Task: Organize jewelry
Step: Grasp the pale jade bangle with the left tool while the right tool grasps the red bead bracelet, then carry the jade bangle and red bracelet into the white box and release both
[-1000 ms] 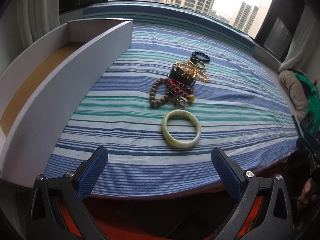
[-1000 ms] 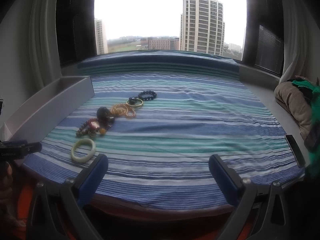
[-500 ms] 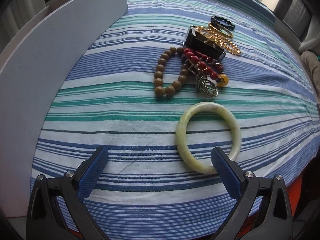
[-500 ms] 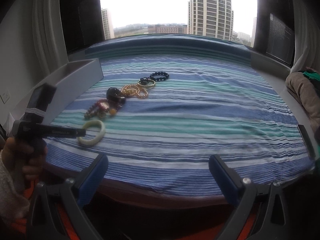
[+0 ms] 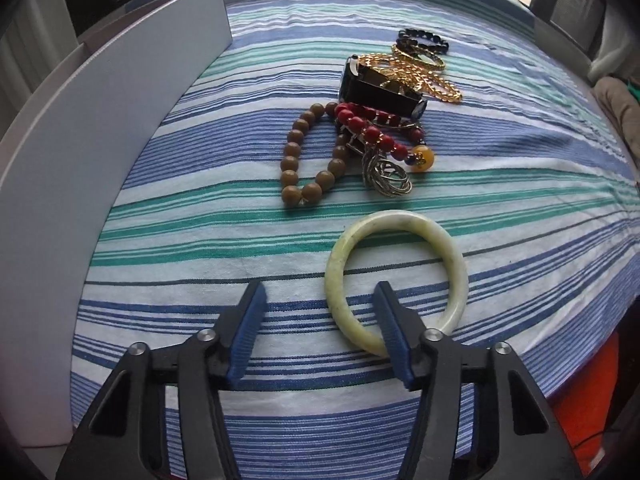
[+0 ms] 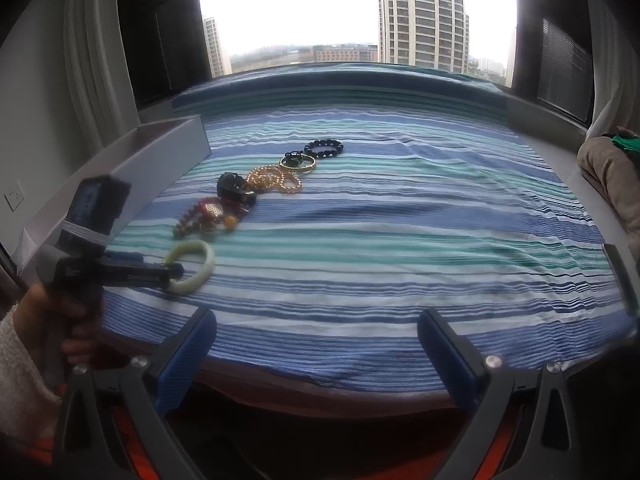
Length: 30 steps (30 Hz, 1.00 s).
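A pale green jade bangle [image 5: 396, 276] lies flat on the striped cloth. My left gripper [image 5: 320, 300] is open, with its jaws partly narrowed; its right finger [image 5: 390, 332] sits inside the bangle's ring and its left finger [image 5: 248, 328] outside, so the near-left rim lies between them. Beyond lie a brown bead bracelet [image 5: 310, 156], a red bead bracelet [image 5: 372, 132], silver rings [image 5: 386, 178], a black watch [image 5: 380, 88], gold chains [image 5: 424, 76] and a black bead bracelet [image 5: 424, 38]. My right gripper [image 6: 316, 344] is open and empty at the front edge. The bangle [image 6: 192, 266] shows there too.
A long grey box [image 5: 100, 140] with tall walls stands along the left edge of the cloth; it also shows in the right wrist view [image 6: 160, 156]. A beige bundle [image 6: 612, 176] lies at the far right. The striped cloth [image 6: 400, 232] ends at a front edge near both grippers.
My left gripper has moved forward and down to the jade bangle, and its jaws have narrowed around the bangle's near rim. My right gripper has stayed wide open and shifted little.
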Available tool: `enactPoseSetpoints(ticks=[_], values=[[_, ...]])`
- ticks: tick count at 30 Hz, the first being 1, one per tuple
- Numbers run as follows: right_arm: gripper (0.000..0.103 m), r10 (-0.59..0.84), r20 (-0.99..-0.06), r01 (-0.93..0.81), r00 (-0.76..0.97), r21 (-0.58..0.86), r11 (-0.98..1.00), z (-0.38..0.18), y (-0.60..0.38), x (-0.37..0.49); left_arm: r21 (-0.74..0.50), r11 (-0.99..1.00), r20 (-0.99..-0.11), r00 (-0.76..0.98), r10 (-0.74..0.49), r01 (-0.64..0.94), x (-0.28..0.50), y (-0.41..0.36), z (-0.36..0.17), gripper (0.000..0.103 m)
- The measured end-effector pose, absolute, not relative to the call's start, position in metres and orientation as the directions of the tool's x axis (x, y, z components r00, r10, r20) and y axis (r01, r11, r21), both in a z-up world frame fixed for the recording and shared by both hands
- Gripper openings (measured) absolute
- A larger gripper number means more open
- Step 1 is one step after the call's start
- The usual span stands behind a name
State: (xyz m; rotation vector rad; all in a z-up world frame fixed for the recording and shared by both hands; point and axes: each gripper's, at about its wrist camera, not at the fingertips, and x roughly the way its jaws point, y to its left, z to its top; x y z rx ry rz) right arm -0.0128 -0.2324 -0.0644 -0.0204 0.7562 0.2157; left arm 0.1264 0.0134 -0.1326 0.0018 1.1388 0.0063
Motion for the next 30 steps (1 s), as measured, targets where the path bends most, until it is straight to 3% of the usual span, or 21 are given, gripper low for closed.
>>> enactPoseSetpoints(ticks=[1, 3, 7, 12, 16, 18, 20, 23, 25, 30], values=[[0.102, 0.188, -0.682, -0.204, 0.707, 0.058, 0.977, -0.064, -0.232, -0.013, 0.0, 1.0, -0.907, 0.42, -0.004, 0.009, 0.128, 0.011, -0.132, 0.013], [0.102, 0.191, -0.675, -0.209, 0.713, 0.055, 0.976, -0.062, -0.231, -0.014, -0.005, 1.0, -0.91, 0.414, -0.005, 0.001, 0.131, 0.011, -0.131, 0.008], [0.102, 0.195, -0.656, -0.212, 0.729, 0.055, 0.976, -0.055, -0.239, -0.015, -0.145, 0.988, -0.907, 0.406, -0.113, -0.05, 0.129, 0.036, -0.128, 0.008], [0.102, 0.242, -0.637, -0.268, 0.731, 0.058, 0.962, -0.043, -0.252, 0.009, -0.21, 0.971, -0.891, 0.431, -0.14, -0.118, 0.121, 0.062, -0.121, 0.008], [0.102, 0.351, -0.687, -0.384, 0.636, 0.112, 0.916, -0.043, -0.232, 0.059, -0.235, 0.962, -0.879, 0.453, -0.149, -0.14, 0.115, 0.072, -0.114, 0.009], [0.091, 0.409, -0.725, -0.442, 0.554, 0.16, 0.882, -0.052, -0.21, 0.088, -0.236, 0.96, -0.877, 0.459, -0.143, -0.152, 0.114, 0.076, -0.113, 0.009], [0.064, 0.466, -0.749, -0.501, 0.472, 0.207, 0.84, -0.062, -0.18, 0.115, -0.241, 0.956, -0.876, 0.462, -0.139, -0.169, 0.112, 0.083, -0.112, 0.009], [0.048, 0.543, -0.765, -0.565, 0.347, 0.292, 0.772, -0.08, -0.127, 0.152, -0.237, 0.951, -0.877, 0.464, -0.121, -0.199, 0.11, 0.091, -0.111, 0.009], [0.045, 0.565, -0.778, -0.58, 0.274, 0.335, 0.743, -0.091, -0.093, 0.174, -0.235, 0.948, -0.877, 0.467, -0.113, -0.214, 0.107, 0.098, -0.109, 0.009], [0.044, 0.482, -0.846, -0.575, 0.227, 0.283, 0.767, -0.118, -0.035, 0.212, -0.241, 0.942, -0.877, 0.468, -0.108, -0.233, 0.105, 0.106, -0.109, 0.01]])
